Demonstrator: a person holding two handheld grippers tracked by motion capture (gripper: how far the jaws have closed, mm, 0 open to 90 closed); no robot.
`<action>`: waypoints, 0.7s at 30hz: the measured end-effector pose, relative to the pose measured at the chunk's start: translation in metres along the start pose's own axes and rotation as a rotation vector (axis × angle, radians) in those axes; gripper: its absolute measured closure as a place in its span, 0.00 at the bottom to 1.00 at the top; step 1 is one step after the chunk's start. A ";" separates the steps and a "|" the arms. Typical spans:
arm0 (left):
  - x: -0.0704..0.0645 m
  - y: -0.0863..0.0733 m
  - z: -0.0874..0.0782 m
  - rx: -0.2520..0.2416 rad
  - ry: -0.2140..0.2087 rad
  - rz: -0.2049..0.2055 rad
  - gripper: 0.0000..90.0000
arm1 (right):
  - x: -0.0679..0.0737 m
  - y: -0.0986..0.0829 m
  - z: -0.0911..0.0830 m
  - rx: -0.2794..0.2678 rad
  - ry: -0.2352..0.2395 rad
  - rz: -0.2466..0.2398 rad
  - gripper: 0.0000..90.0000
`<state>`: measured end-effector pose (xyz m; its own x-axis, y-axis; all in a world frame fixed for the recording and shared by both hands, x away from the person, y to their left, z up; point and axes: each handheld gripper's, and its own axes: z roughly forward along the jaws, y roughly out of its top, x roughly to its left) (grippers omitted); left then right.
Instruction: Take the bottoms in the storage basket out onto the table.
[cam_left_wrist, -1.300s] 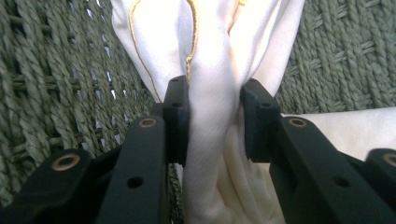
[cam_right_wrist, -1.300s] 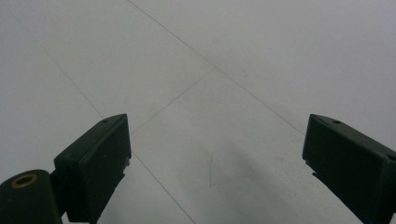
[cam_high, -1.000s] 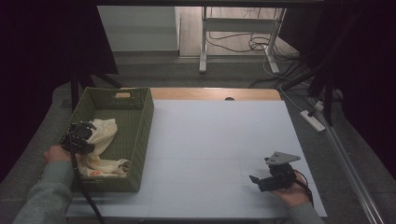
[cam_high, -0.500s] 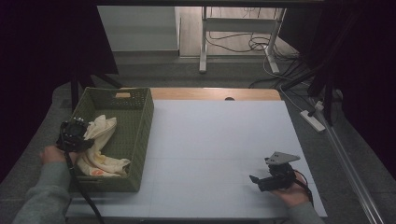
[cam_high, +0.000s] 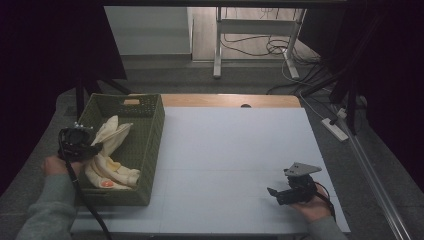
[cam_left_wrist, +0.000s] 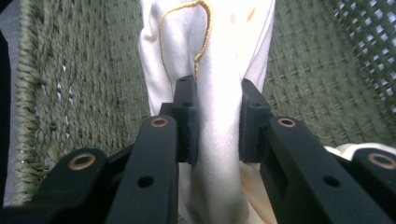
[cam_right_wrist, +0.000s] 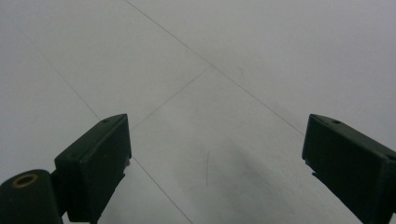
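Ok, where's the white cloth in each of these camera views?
High view: the white cloth lies in the green basket at left, held by the left gripper.
Left gripper view: the cloth runs up the centre, pinched between the jaws.
Right gripper view: bare table.
Shared landmark: the basket's woven wall.

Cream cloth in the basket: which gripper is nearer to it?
Left. The left gripper is shut on the cream cloth inside the green basket; the right gripper rests open across the table.

Basket (cam_high: 150, 150) walls box cloth (cam_high: 111, 150); table (cam_high: 225, 160) open.
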<state>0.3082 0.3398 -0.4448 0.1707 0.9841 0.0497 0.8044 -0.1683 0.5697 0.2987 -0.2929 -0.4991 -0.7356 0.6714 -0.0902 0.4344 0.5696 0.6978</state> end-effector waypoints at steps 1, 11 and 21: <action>0.000 0.000 -0.001 -0.009 -0.005 -0.002 0.81 | 0.000 0.000 0.000 0.000 0.000 0.000 0.09; -0.004 0.000 -0.009 -0.080 -0.040 -0.020 0.81 | 0.000 0.000 0.000 0.002 -0.002 0.000 0.09; -0.010 0.002 -0.018 -0.152 -0.066 -0.035 0.81 | 0.000 0.000 0.000 0.003 -0.005 0.002 0.09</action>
<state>0.2980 0.3309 -0.4294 0.1844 0.9826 -0.0235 0.7162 -0.1180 0.6878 0.2987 -0.2929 -0.4998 -0.7322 0.6748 -0.0920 0.4374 0.5695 0.6959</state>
